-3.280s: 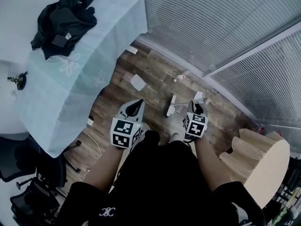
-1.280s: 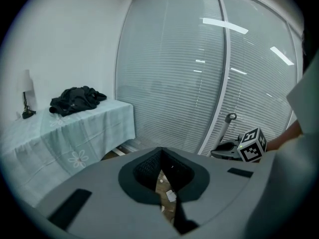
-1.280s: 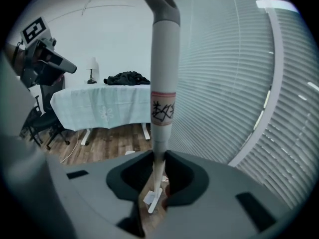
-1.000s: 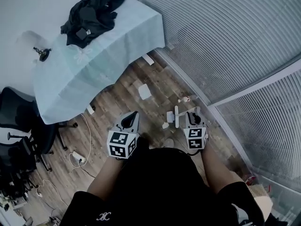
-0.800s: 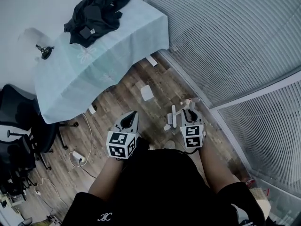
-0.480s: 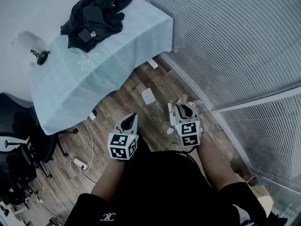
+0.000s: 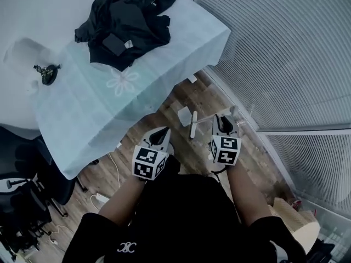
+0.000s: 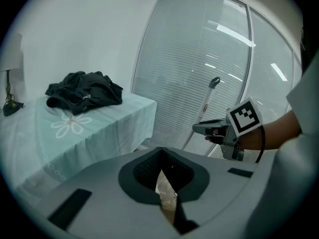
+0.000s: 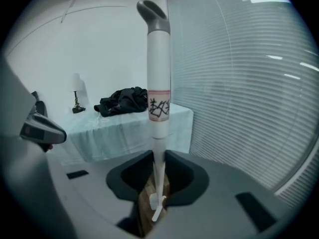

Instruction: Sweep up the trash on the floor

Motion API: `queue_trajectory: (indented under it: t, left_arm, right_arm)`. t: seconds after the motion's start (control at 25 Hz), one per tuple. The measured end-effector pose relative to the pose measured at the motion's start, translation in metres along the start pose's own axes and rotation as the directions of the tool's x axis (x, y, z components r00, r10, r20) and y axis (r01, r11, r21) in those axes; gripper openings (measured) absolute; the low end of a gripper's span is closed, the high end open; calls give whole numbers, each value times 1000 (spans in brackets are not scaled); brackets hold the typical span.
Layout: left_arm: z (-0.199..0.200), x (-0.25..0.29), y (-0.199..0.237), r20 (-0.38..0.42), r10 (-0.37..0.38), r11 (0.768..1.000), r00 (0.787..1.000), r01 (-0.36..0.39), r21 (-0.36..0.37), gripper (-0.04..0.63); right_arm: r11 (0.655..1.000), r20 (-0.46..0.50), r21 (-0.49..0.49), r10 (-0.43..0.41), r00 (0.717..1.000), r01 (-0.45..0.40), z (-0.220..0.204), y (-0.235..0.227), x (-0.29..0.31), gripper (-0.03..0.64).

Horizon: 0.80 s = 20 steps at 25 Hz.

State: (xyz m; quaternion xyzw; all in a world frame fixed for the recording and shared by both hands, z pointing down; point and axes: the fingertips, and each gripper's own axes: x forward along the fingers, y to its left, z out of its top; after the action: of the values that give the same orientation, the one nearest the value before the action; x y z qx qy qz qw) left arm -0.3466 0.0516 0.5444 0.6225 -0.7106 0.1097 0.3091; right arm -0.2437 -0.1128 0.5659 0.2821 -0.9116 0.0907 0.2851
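Head view shows the trash as a white scrap (image 7: 184, 112) on the wood floor (image 7: 204, 98), just past the counter's hanging cloth, with a second scrap (image 7: 192, 80) farther off by the counter's corner. The broom (image 7: 193, 124) has its white head on the floor, just on the person's side of the nearer scrap, close to it though I cannot tell if they touch. Its thin shaft runs from the head back and to the right into the right tongs (image 7: 224, 124), so the long axis slants up from the floor toward that hand. The right gripper view confirms it: the right tongs (image 9: 153, 200) are clamped on the thin lower shaft, and the thick white handle stands up above them. So the nearer scrap lies ahead and to the left of the right tongs, beyond the broom head; I judge a pull of the head back toward the feet would gather it. The left tongs (image 8: 167, 203) are nearly together with nothing between them, level with the right ones and farther from the broom. The counter (image 7: 109, 108) carries dark clothes (image 7: 129, 23).
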Motion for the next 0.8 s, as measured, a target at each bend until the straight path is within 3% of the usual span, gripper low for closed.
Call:
queue_trajectory:
  t: [0.24,0.52,0.64,0.8]
  left_arm:
    - [3,3,46,-53,-62,998,997,64,28,-6]
    - [9,8,59,-85,-104,992,991,110,64,-6]
    - [7,11,58,-109,-125,988,986,134,83,-6]
    - [4,21,44,-142,-166,976,976,184,117,-6]
  right_arm:
    - [1000,-9,19,-5,1000,5,19,52,58,86]
    - [984,-115,115,-122,986,135,-31,34,82,89]
    - [946,-140,218,-215,967,241,-52,3,69,89]
    - [865,-205,341,-315,927,369,-88,-43,36,91]
